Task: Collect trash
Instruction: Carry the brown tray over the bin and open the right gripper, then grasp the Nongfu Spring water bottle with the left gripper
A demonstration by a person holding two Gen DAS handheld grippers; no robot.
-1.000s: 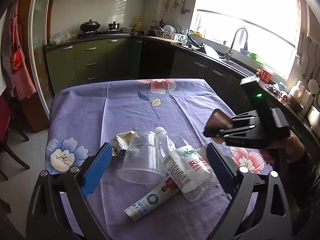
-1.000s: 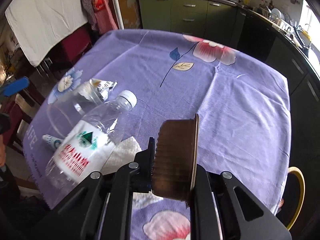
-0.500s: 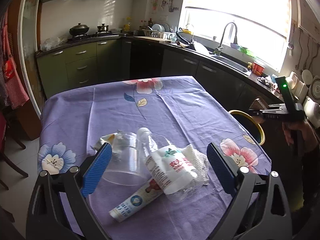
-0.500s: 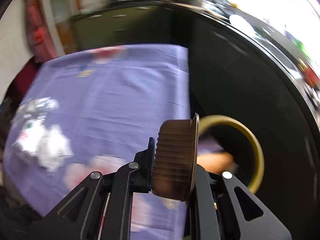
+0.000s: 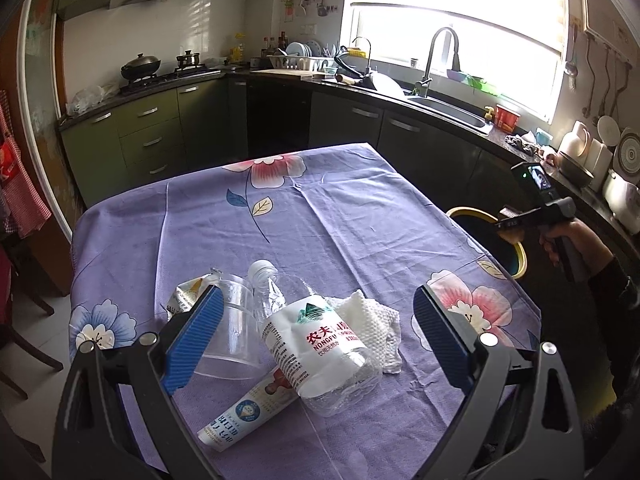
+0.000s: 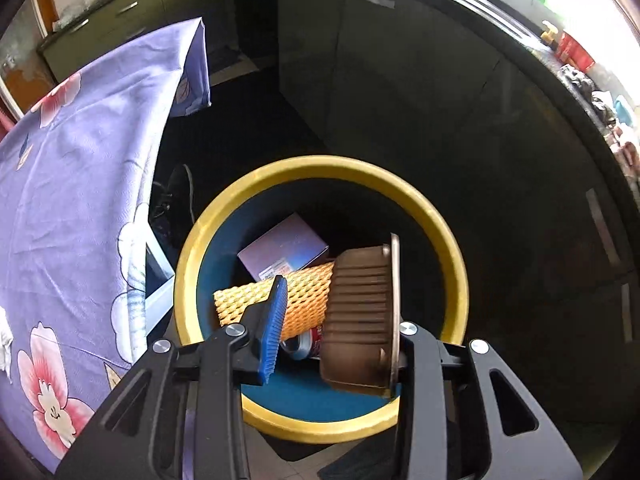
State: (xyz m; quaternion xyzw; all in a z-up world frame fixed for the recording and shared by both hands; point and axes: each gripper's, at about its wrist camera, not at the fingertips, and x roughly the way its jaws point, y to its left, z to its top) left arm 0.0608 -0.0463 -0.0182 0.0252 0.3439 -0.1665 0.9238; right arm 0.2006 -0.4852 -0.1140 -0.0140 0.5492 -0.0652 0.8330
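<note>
My right gripper (image 6: pixel 336 332) hangs over the yellow-rimmed bin (image 6: pixel 224 224), its fingers spread apart. A brown ribbed paper cup (image 6: pixel 360 320) leans against the right finger, clear of the blue left pad (image 6: pixel 274 332). The bin holds an orange foam net (image 6: pixel 304 292), a purple box (image 6: pixel 284 248) and a can (image 6: pixel 304 346). My left gripper (image 5: pixel 316 336) is open above the trash pile on the purple tablecloth (image 5: pixel 320 220): a crushed water bottle (image 5: pixel 320 340), a clear plastic cup (image 5: pixel 232 332), a white tissue (image 5: pixel 372 320), a tube (image 5: pixel 244 412) and a wrapper (image 5: pixel 184 296).
The bin (image 5: pixel 516 248) stands on the floor past the table's right edge, below the right gripper (image 5: pixel 516 222). Dark kitchen cabinets (image 6: pixel 400 80) run behind it. A shoe (image 6: pixel 176 192) lies on the floor by the table. A chair (image 5: pixel 16 336) stands at the left.
My right gripper has swung from over the table to above the bin and opened its fingers off the brown cup. The left gripper has drawn back a little from the pile.
</note>
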